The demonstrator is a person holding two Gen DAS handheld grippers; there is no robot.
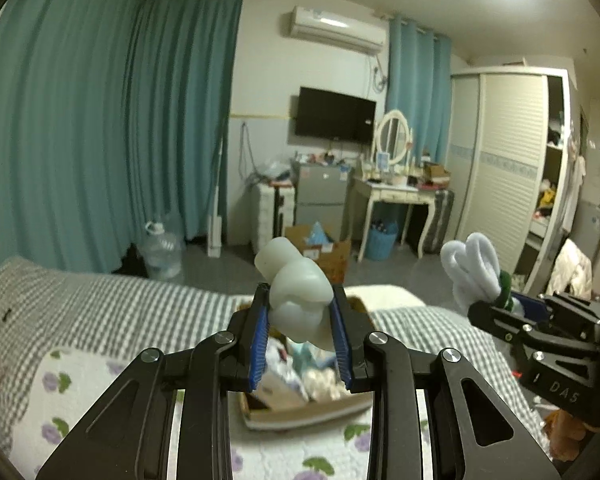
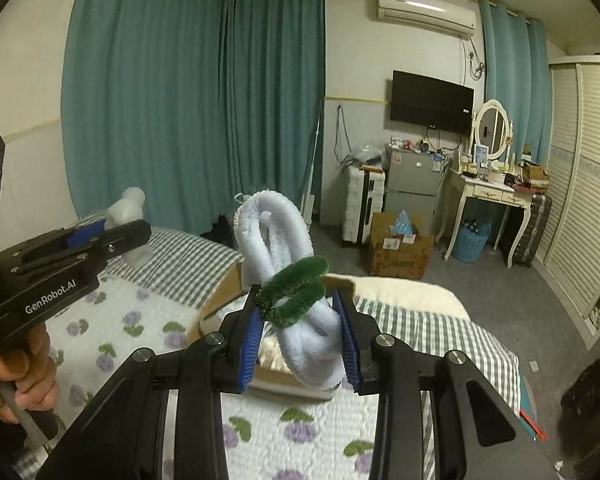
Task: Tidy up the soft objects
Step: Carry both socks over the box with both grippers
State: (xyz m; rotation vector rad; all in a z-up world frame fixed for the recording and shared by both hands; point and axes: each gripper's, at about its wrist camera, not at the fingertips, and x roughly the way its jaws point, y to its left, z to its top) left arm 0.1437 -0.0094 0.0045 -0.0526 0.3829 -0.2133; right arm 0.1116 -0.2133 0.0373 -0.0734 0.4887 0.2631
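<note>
My left gripper (image 1: pixel 300 336) jaws pinch a pale white squishy lump (image 1: pixel 296 292); my right gripper (image 2: pixel 300 340) jaws hold a fluffy light-blue loop with green band (image 2: pixel 276 240). Both hang above the open cardboard box (image 1: pixel 300 408) at 6 o'clock on the bed (image 1: pixel 100 312).

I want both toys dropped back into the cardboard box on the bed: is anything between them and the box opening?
Nothing visible. The left gripper holds the white squishy toy and the right gripper the fuzzy white-and-green toy above the open cardboard box, which already holds other items.
</note>
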